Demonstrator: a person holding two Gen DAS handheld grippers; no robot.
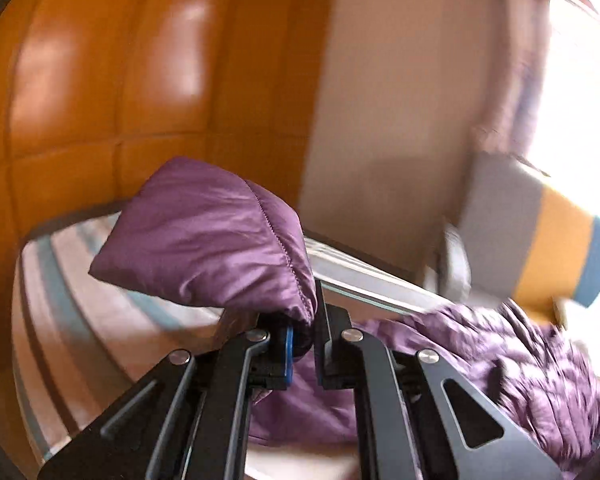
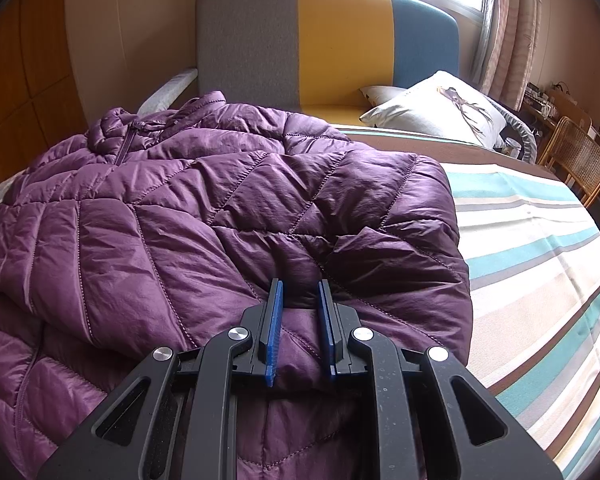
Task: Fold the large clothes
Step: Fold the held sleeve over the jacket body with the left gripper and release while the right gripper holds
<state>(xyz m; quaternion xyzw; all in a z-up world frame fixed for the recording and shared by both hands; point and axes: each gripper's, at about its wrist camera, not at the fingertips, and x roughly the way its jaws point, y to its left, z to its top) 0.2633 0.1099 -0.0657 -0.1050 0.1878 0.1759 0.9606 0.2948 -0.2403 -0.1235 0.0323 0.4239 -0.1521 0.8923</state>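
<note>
Where it sprawls across the striped bedspread [image 2: 540,240], purple quilted down jacket [image 2: 204,208] lying zipper side up, collar toward the grey, yellow and blue headboard [image 2: 340,40]. One puffy cuff or hem end [image 1: 208,236] lifted off the bed, pinched in the left gripper [image 1: 302,344], fabric bunched between the blue pads; background there motion-blurred. Right gripper [image 2: 299,324] low over the near edge of the jacket, fingers spread apart, tips touching or just above the fabric, cannot tell which. White pillow [image 2: 436,112] with a deer print near the headboard. Wicker chair [image 2: 576,160] beside the bed; orange wood panelling [image 1: 100,80] behind.
</note>
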